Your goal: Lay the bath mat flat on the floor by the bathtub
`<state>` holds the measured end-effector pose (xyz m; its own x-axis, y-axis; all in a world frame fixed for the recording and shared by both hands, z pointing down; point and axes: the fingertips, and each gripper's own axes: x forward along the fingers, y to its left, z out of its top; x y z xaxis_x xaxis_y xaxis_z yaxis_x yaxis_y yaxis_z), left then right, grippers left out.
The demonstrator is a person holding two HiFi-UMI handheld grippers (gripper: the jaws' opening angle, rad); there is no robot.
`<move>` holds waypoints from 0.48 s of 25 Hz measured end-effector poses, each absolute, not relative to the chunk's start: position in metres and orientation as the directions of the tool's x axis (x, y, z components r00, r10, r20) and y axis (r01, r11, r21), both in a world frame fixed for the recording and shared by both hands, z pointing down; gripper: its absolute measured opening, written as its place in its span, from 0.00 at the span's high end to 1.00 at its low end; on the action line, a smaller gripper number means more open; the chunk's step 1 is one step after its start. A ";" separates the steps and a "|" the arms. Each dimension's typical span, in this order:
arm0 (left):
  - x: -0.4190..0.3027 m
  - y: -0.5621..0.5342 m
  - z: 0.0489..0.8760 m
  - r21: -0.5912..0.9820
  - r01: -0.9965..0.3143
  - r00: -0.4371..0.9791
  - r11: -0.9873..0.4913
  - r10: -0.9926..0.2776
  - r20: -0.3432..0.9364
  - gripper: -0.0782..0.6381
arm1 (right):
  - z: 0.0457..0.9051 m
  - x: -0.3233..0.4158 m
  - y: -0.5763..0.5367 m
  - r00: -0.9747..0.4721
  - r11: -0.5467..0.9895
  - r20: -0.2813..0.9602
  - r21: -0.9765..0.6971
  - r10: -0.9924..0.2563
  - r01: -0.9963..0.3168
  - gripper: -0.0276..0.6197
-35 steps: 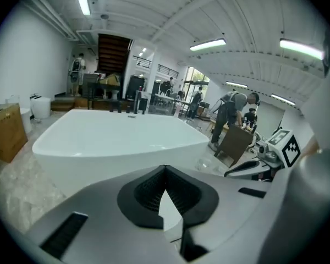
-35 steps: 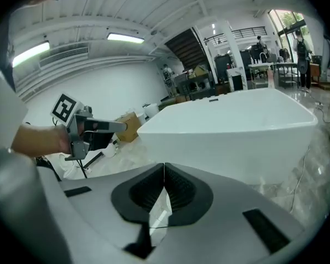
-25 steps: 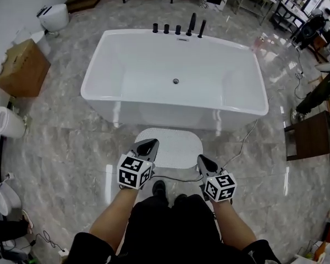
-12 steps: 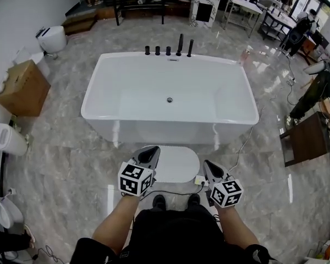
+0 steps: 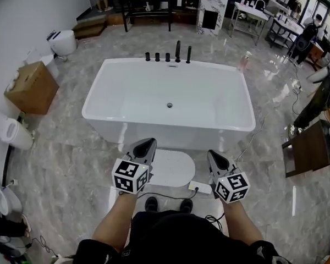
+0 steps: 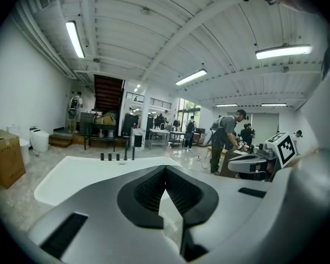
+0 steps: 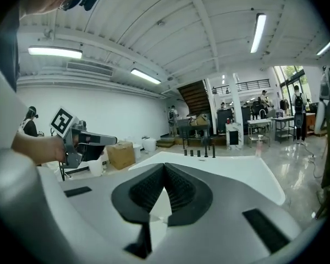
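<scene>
as left tongs, right tongs hover, bath mat below, between

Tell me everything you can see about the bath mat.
The mat is white, thin and oblong with rounded corners. It lies flat on the grey marble floor, its long side close along the near wall of the tub. The left gripper, held above, hides its left end. A power strip lies by its near right corner; whether they touch is unclear. Nothing grips it.
</scene>
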<state>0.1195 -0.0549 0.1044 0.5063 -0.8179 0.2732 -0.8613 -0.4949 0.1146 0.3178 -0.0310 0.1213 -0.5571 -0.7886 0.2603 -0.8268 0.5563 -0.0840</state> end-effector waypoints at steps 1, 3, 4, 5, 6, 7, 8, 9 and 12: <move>0.126 -0.056 0.098 0.108 -0.868 0.495 -0.485 -0.829 0.261 0.88 | 0.115 0.326 -0.032 -0.572 0.573 0.248 -0.073 -0.782 -0.816 0.93; 0.138 -0.060 0.087 0.098 -0.878 0.478 -0.468 -0.845 0.241 0.88 | 0.104 0.340 -0.033 -0.592 0.598 0.226 -0.046 -0.774 -0.800 0.93; 0.143 -0.061 0.084 0.095 -0.881 0.472 -0.464 -0.849 0.235 0.88 | 0.100 0.347 -0.032 -0.595 0.603 0.217 -0.034 -0.774 -0.797 0.93; 0.147 -0.062 0.081 0.091 -0.883 0.469 -0.461 -0.852 0.231 0.88 | 0.097 0.355 -0.031 -0.594 0.603 0.206 -0.026 -0.777 -0.797 0.93; 0.150 -0.063 0.080 0.087 -0.884 0.467 -0.459 -0.855 0.228 0.88 | 0.093 0.361 -0.031 -0.592 0.600 0.194 -0.022 -0.783 -0.800 0.93; 0.151 -0.064 0.077 0.082 -0.884 0.465 -0.459 -0.856 0.224 0.88 | 0.089 0.365 -0.032 -0.589 0.596 0.180 -0.020 -0.788 -0.803 0.93; 0.151 -0.066 0.074 0.077 -0.884 0.466 -0.460 -0.858 0.218 0.88 | 0.084 0.368 -0.033 -0.587 0.593 0.166 -0.018 -0.792 -0.805 0.93; 0.151 -0.068 0.070 0.074 -0.884 0.467 -0.462 -0.859 0.211 0.88 | 0.078 0.370 -0.034 -0.586 0.591 0.153 -0.012 -0.796 -0.807 0.93; 0.148 -0.075 0.060 0.071 -0.879 0.475 -0.471 -0.857 0.199 0.88 | 0.062 0.371 -0.038 -0.577 0.581 0.119 -0.002 -0.808 -0.814 0.93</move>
